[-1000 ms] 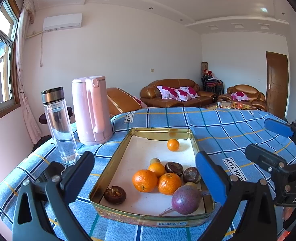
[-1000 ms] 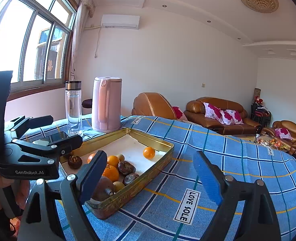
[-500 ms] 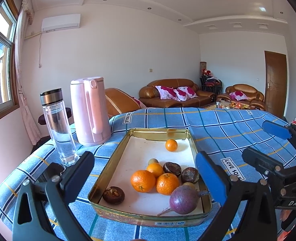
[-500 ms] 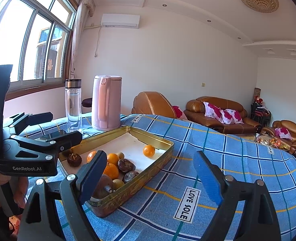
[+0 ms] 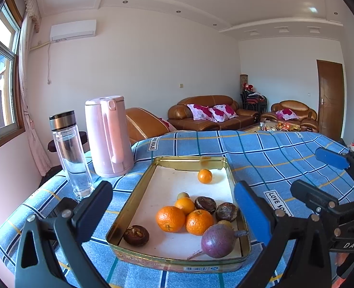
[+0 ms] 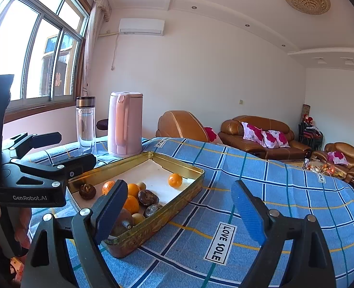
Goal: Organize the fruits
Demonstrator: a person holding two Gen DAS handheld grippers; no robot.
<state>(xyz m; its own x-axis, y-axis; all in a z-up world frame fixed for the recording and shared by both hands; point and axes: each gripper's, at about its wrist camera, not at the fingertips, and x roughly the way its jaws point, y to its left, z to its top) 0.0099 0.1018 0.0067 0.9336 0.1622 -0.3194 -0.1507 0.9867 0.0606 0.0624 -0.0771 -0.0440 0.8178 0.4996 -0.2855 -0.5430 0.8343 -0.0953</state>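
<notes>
A gold metal tray [image 5: 133,204] [image 6: 177,204] on the blue checked tablecloth holds several fruits: oranges [image 5: 170,218], dark brown mangosteens [image 5: 136,235], a purple passion fruit [image 5: 219,240] at the near right corner, and one small orange [image 5: 204,176] [image 6: 175,180] alone at the far end. My left gripper [image 5: 174,210] is open and empty, above the tray's near edge. My right gripper [image 6: 177,207] is open and empty, over the tray's right side and the cloth. Each gripper shows in the other's view, the left [image 6: 33,168] and the right [image 5: 333,192].
A pink kettle [image 5: 108,135] [image 6: 125,124] and a clear water bottle [image 5: 70,153] [image 6: 85,122] stand left of and behind the tray. The table [image 5: 273,148] extends right with open cloth. Brown sofas stand beyond the table's far edge.
Both grippers have stayed open; the views shift only slightly, with the left gripper edging a little nearer over the tray.
</notes>
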